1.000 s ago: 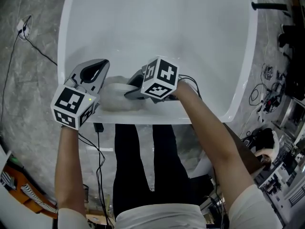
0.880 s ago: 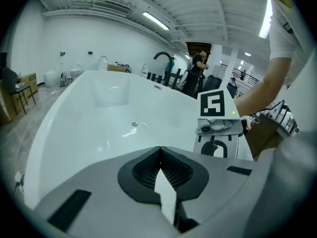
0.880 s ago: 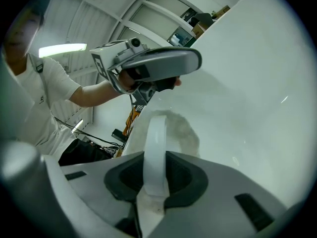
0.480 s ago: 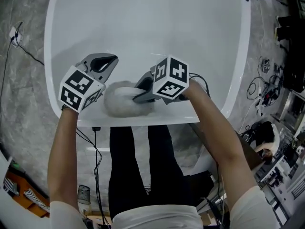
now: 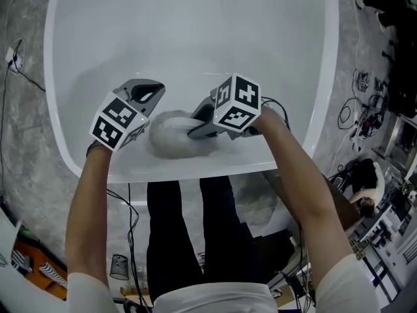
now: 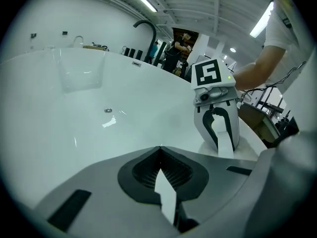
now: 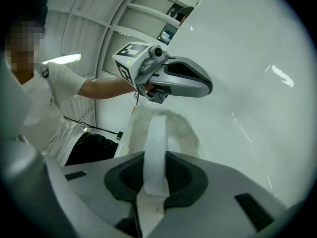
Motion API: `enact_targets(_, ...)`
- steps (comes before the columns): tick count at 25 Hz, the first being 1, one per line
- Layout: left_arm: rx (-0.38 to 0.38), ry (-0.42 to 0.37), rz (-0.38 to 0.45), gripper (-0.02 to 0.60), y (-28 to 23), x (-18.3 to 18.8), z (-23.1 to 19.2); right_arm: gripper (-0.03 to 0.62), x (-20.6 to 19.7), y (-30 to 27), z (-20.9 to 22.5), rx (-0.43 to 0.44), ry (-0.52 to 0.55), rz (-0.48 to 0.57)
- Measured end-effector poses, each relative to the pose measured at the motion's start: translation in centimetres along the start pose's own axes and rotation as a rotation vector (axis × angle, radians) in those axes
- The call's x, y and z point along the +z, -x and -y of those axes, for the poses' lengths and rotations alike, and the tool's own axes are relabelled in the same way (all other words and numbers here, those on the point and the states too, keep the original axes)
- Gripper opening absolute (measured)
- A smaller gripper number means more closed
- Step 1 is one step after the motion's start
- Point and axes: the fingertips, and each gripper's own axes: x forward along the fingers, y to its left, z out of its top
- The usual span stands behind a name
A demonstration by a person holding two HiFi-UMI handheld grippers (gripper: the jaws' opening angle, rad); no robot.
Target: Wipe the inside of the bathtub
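Observation:
The white bathtub (image 5: 195,169) fills the head view, seen from its near end. A fluffy grey-white cloth (image 5: 171,139) lies on the tub's inner wall just past the near rim. My right gripper (image 5: 193,130) is shut on the cloth and presses it to the wall; in the right gripper view the cloth (image 7: 182,129) spreads out beyond the jaws. My left gripper (image 5: 154,90) hovers just left of the cloth, shut with nothing in it. From the right gripper view the left gripper (image 7: 207,87) hangs above the cloth. The left gripper view has the right gripper (image 6: 224,148) standing on the wall.
A metal drain fitting (image 6: 108,110) sits on the far tub wall, and a dark curved faucet (image 6: 149,29) rises behind the rim. Cables (image 5: 19,67) trail on the grey floor at left. Equipment and wires (image 5: 384,44) crowd the right side. The person's legs (image 5: 189,240) stand against the near rim.
Both grippers and the cloth have slid a little farther from the near rim into the tub. The head camera has leaned further over the tub.

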Motion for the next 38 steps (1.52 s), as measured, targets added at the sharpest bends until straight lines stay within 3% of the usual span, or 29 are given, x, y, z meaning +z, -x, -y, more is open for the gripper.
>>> enact_targets(12, 0.014, -0.023, -0.073, 0.008, -4.3, -2.3, -1.8, 0.094, -1.0, -0.2, 6.0, -0.024, -0.016, 0.029)
enact_targets(17, 0.029, 0.021, -0.043, 0.008, -5.2, -2.4, -3.0, 0.092, -1.5, -0.4, 8.6, -0.027, -0.023, 0.024)
enact_targets(26, 0.045, 0.007, -0.118, 0.008, -7.3, -5.1, -4.4, 0.092, -1.9, -0.9, 13.7, -0.046, -0.038, 0.006)
enact_targets(38, 0.085, 0.042, -0.122, 0.008, -9.2, -6.7, -6.4, 0.094, -2.5, -2.3, 20.7, -0.121, -0.075, -0.019)
